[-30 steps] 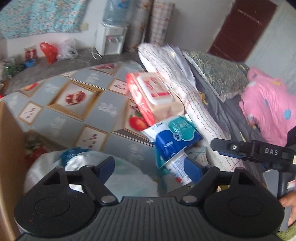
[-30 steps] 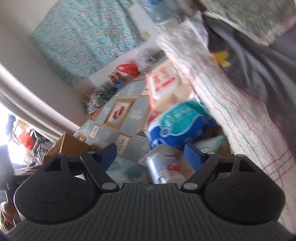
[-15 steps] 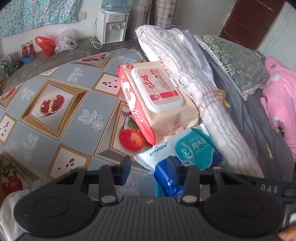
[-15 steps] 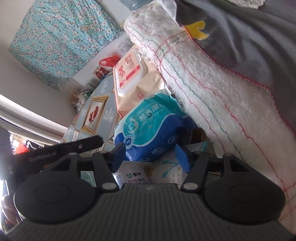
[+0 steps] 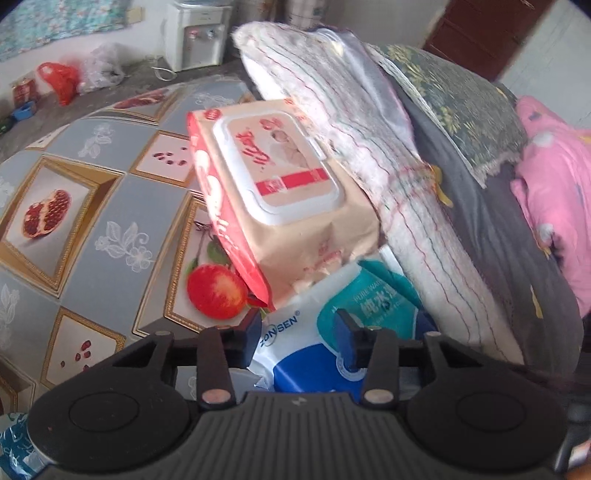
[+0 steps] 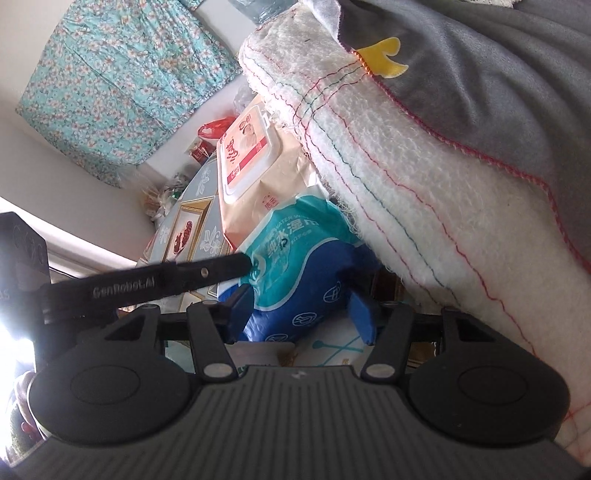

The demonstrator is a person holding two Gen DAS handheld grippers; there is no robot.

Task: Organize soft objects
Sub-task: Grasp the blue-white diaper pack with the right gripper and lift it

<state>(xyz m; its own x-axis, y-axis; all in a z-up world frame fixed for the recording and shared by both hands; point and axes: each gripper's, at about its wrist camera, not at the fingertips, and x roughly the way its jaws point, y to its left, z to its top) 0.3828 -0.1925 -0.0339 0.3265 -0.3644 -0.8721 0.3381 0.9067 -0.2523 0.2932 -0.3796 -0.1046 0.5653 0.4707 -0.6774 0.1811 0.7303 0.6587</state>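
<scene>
A blue, teal and white wipes pack (image 5: 369,299) (image 6: 295,258) lies against a white fleecy blanket (image 5: 369,147) (image 6: 406,184). A larger beige and red wipes pack (image 5: 295,221) (image 6: 255,155) leans just behind it. My left gripper (image 5: 299,328) has the pack's white and teal end between its pads; its jaws are opening slightly but still touch the pack. One of its black fingers (image 6: 207,273) shows in the right wrist view, its tip on the pack's top. My right gripper (image 6: 300,310) is closing on the pack's blue lower end, both pads against it.
The packs rest on a fruit-patterned mat (image 5: 110,184). A grey cloth (image 6: 480,74), a dark green pillow (image 5: 461,103) and a pink cloth (image 5: 554,184) pile up at the right. Another white pack (image 6: 332,347) lies under the blue one. A water dispenser (image 5: 195,33) stands by the far wall.
My left gripper moved from over a white bag forward and down to the blue pack, and its jaws narrowed around it. My right gripper dropped closer and narrowed on the pack's blue end.
</scene>
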